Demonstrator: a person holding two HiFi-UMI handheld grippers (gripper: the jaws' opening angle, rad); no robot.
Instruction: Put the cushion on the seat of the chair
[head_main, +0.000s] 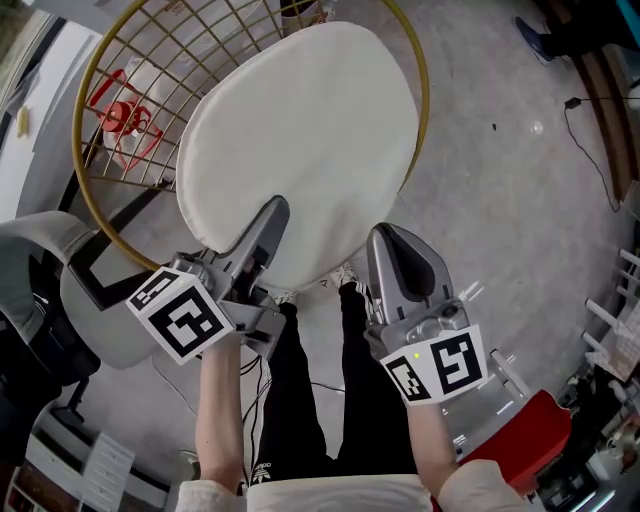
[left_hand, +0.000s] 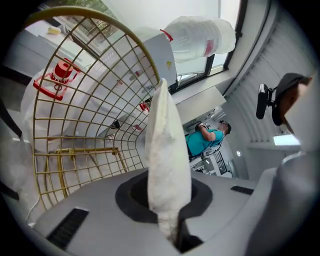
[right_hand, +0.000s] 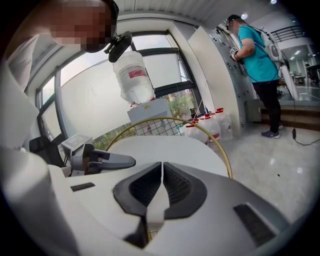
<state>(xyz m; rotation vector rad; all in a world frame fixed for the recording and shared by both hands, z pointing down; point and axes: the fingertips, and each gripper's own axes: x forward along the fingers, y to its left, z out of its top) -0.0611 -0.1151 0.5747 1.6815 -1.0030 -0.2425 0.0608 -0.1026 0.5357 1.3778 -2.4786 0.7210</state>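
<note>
A pale grey, glossy, speckled floor (head_main: 500, 200) fills the room, with red-handled plastic jugs (head_main: 120, 115) standing at the left behind the chair and a black cable (head_main: 590, 140) trailing at the far right; in the right gripper view a person (right_hand: 255, 50) in a teal shirt stands by a wall panel. The chair (head_main: 130, 60) is a round bowl of thin gold wire grid inside a gold hoop. The cushion (head_main: 300, 140) is a smooth, off-white, soft oval pad that lies tilted over the bowl, covering its middle and right part, with its near edge past the hoop toward the wearer. The left gripper (head_main: 268, 218) has its grey jaws clamped on the left of that near edge, so the pad stands edge-on between them in its own view. Just to the right, the right gripper (head_main: 388, 240) bites the same edge, its dark ribbed pads (right_hand: 145, 185) pressed together on a thin fold of fabric, the cushion spreading flat ahead of it
</note>
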